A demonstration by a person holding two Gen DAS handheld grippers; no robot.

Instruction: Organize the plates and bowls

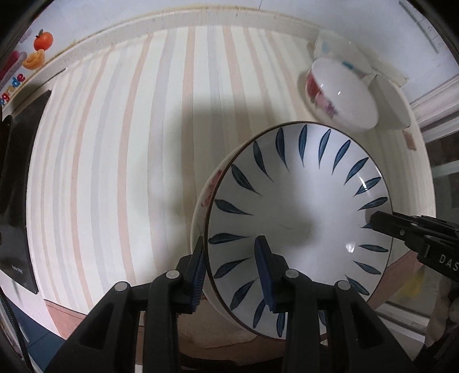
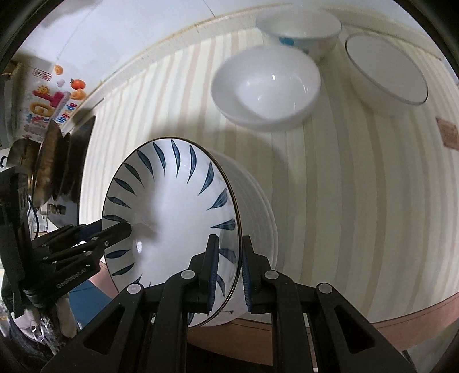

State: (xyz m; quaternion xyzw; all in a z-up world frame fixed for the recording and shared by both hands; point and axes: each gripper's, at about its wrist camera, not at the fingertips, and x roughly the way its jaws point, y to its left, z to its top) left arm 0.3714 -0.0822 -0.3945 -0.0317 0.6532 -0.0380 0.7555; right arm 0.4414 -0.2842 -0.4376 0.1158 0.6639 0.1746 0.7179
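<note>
A white bowl with blue leaf marks (image 1: 298, 218) is held tilted above the striped table by both grippers. My left gripper (image 1: 232, 275) is shut on its near rim, one finger inside and one outside. My right gripper (image 2: 229, 266) is shut on the opposite rim of the same bowl (image 2: 172, 212). The right gripper's fingers (image 1: 401, 232) show at the right of the left wrist view. A white bowl with a red flower pattern (image 1: 341, 91) lies tilted at the far right. In the right wrist view a plain white bowl (image 2: 266, 86), a blue-patterned bowl (image 2: 301, 31) and a dark-rimmed bowl (image 2: 387, 69) stand at the back.
The table has a striped cloth (image 1: 129, 172) with a raised cream edge (image 1: 200, 20). A colourful box (image 2: 48, 97) and dark objects (image 2: 57, 160) stand at the left. The table's front edge (image 2: 416, 315) is near me.
</note>
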